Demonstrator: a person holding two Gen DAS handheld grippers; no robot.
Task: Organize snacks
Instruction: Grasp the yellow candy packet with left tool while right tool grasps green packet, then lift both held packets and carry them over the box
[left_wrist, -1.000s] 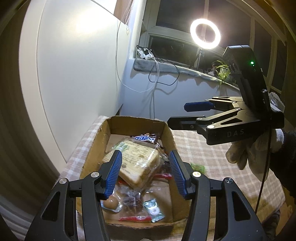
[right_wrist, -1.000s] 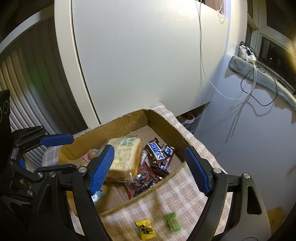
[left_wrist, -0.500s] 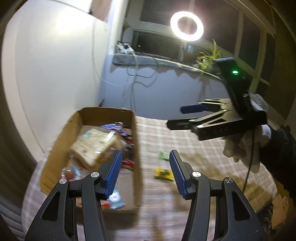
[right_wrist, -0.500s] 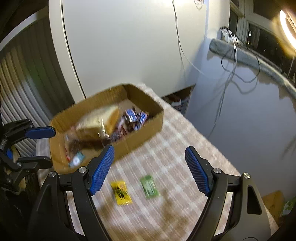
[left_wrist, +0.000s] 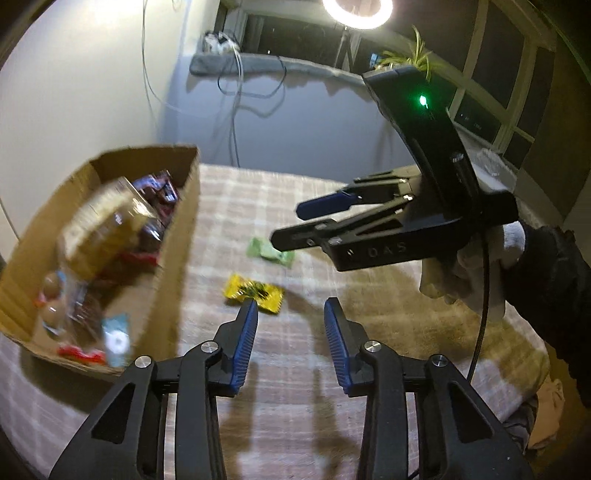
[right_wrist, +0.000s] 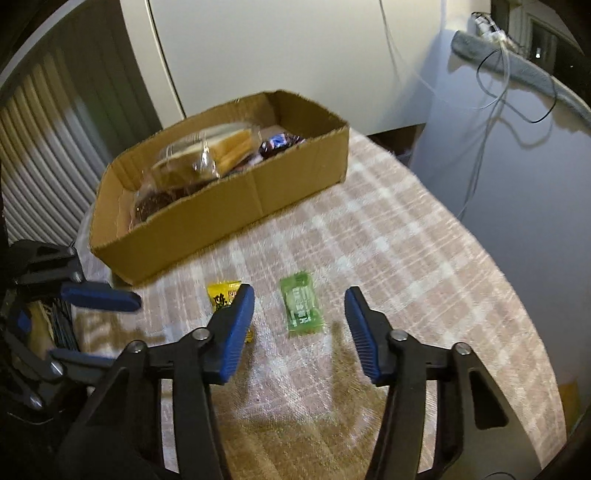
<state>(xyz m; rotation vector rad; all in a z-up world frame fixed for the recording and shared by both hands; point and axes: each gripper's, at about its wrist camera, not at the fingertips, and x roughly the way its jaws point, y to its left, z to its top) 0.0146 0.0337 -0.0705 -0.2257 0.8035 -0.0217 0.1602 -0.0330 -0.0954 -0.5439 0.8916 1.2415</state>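
A cardboard box (left_wrist: 184, 206) (right_wrist: 236, 199) holds wrapped bread (right_wrist: 207, 151), a chocolate bar (right_wrist: 277, 142) and several small snacks. A yellow packet (left_wrist: 255, 291) (right_wrist: 221, 295) and a green packet (left_wrist: 269, 253) (right_wrist: 301, 308) lie on the checked cloth beside the box. My left gripper (left_wrist: 290, 317) is open and empty, just short of the yellow packet. My right gripper (right_wrist: 299, 302) is open and empty, with the green packet between its fingertips in view, height above it unclear. The right gripper also shows in the left wrist view (left_wrist: 295, 221).
The checked tablecloth (right_wrist: 406, 258) covers a rounded table with its edge at the right. A white panel and a wall with hanging cables (right_wrist: 495, 96) stand behind. A ring light (left_wrist: 356, 11) shines above the window sill.
Both grippers have swung away from over the box to the cloth at its right. The yellow and green packets now lie just ahead of the fingers. Both stay open.
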